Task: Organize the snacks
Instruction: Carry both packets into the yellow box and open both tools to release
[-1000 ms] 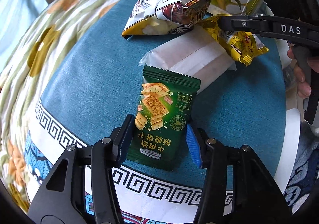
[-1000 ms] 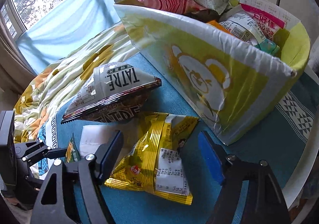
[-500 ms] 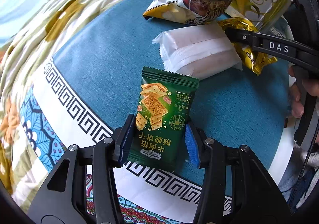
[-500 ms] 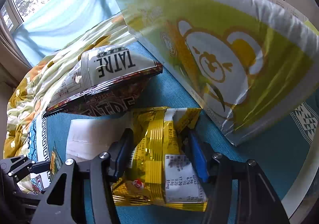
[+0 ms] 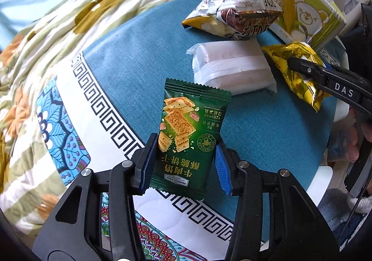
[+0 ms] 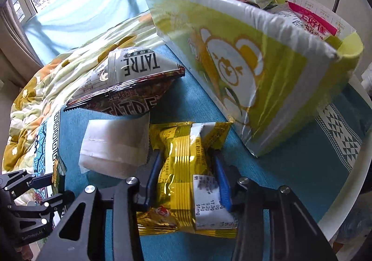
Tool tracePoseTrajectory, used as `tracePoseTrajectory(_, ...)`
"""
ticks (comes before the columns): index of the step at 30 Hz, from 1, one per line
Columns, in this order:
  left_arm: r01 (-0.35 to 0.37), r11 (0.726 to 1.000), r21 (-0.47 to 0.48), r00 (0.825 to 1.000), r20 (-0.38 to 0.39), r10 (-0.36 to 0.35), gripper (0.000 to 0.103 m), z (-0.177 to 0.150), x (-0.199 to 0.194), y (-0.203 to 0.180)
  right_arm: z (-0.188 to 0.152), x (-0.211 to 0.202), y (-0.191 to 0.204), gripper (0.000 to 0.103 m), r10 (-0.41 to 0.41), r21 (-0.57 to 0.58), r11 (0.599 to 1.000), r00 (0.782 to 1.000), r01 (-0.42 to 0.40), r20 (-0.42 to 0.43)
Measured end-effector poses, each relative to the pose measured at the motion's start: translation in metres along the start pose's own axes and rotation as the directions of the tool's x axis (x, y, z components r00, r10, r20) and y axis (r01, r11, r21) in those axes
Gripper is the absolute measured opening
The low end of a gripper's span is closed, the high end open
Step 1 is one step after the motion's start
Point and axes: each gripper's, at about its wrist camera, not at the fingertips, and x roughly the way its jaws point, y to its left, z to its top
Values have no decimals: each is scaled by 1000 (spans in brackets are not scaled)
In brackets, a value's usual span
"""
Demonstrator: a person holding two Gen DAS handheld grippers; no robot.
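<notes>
Snacks split between bench (image 5: 139, 56) and box: green cracker packet (image 5: 189, 135) held in the left claw (image 5: 183, 165), both blue pads pressed on its lower sides, packet looks raised off the teal cloth, though the fisheye makes the lift hard to confirm. Yellow foil packet (image 6: 186, 175) is pinched across its middle by the right claw (image 6: 187, 179), foil visibly squeezed in; grip at the waist likely keeps the puffy bag from slipping out. White wrapped packet (image 5: 232, 68) lies flat on the bench between the two held ones, just beside the yellow. Grey-brown chip bag (image 6: 130, 79) sits behind it, near the box wall. Yellow-green bear box (image 6: 244, 70) stands at the far side, already stuffed with pink and other packets poking above its rim, so it reads as the drop target. Judgement: both hands mid-pickup, next is carry to box; two packets left loose. Risk: box is crowded, items may slide off the top.
</notes>
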Motion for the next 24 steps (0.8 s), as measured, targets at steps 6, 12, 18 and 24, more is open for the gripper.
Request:
tracePoseTrajectory(6,-46,996,-70,998,48,49,42,3,-38,-5,1,-37,2,40,48,-60,997,999,-46,24)
tracePoseTrajectory(12,-76,982,-172,988,123,98,42,23,-85,-17,19,-85,7,40,152,-137,981,985,-140,85)
tracePoseTrajectory(18,-104,959,-265,966,204,161,42,58,-127,-54,48,-124,-5,40,272,-236,943,952,-234,142)
tracePoseTrajectory(24,-94,942,-321,940,283,191,42,116,-150,-108,97,-145,-41,40,346,-298,910,924,-288,164)
